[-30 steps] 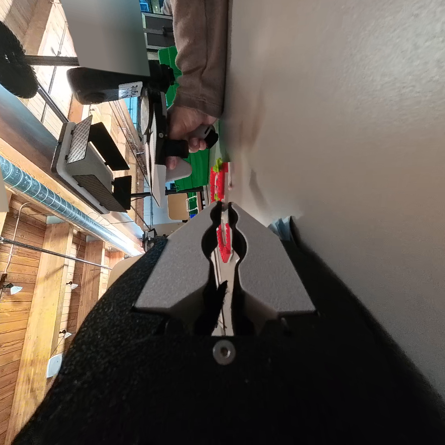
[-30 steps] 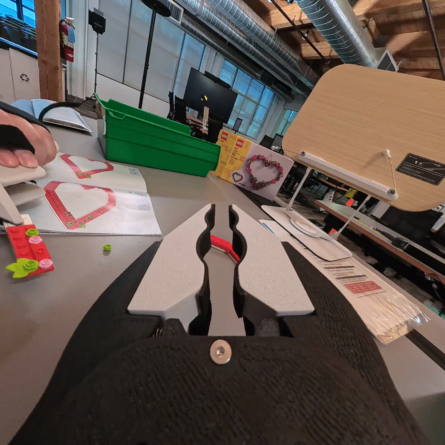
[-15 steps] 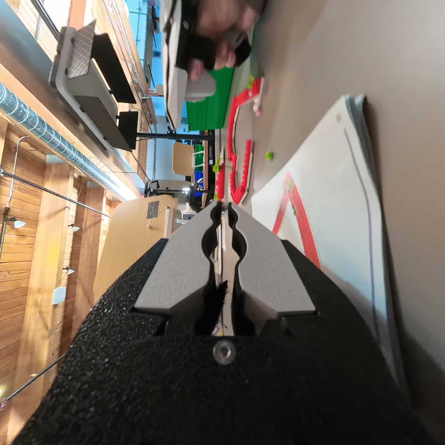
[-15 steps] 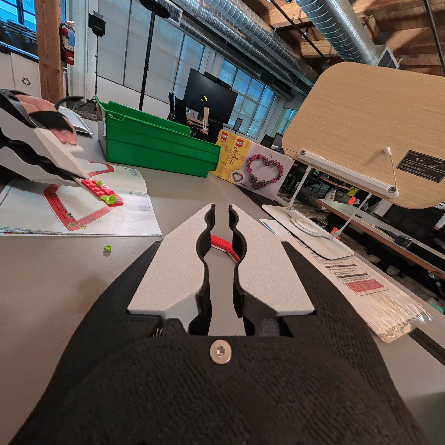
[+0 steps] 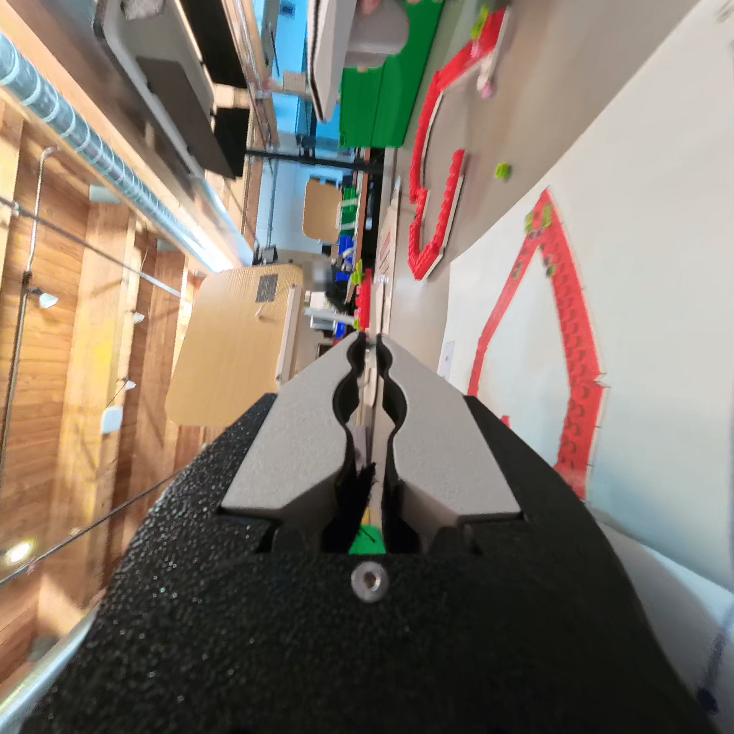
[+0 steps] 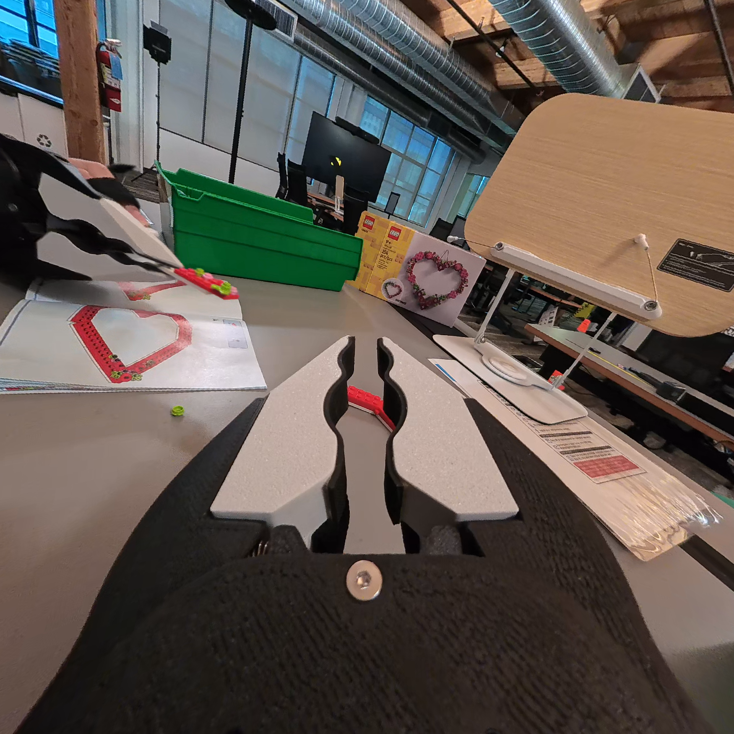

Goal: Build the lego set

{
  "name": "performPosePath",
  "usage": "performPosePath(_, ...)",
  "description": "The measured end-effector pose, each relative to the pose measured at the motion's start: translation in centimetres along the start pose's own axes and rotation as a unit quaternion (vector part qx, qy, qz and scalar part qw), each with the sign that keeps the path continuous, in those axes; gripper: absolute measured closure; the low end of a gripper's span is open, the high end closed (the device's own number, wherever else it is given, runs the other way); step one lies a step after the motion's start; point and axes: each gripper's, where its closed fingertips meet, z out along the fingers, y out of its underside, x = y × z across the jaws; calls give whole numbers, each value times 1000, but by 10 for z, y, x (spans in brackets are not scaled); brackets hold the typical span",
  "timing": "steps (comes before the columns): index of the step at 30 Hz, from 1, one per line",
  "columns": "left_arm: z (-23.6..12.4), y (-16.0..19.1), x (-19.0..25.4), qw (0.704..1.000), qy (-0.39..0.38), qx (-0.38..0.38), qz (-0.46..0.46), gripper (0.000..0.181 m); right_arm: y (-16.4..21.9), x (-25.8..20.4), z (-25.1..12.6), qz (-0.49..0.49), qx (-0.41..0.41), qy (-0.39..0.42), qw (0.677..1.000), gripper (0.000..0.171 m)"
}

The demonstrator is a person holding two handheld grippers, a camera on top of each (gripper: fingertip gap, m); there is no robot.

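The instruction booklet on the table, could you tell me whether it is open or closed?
Open. The instruction booklet lies flat on the table, spread at a page showing a red heart frame, its page edges stacked below.

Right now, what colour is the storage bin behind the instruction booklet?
Green storage bin; clearest in the right wrist view.

Glossy plastic bin (image 6: 258,242), matt wooden board (image 6: 595,206)

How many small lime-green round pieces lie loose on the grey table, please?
1. The lime-green piece lies on the bare table, between the open booklet and the right tongs. Others may be hidden behind the tongs.
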Motion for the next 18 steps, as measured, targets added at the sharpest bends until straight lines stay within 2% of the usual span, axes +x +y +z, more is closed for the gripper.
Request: performPosePath(18,4,-2,14,998,14,-16,65,179,0,-1,-1,-2,-3,0,1000,162)
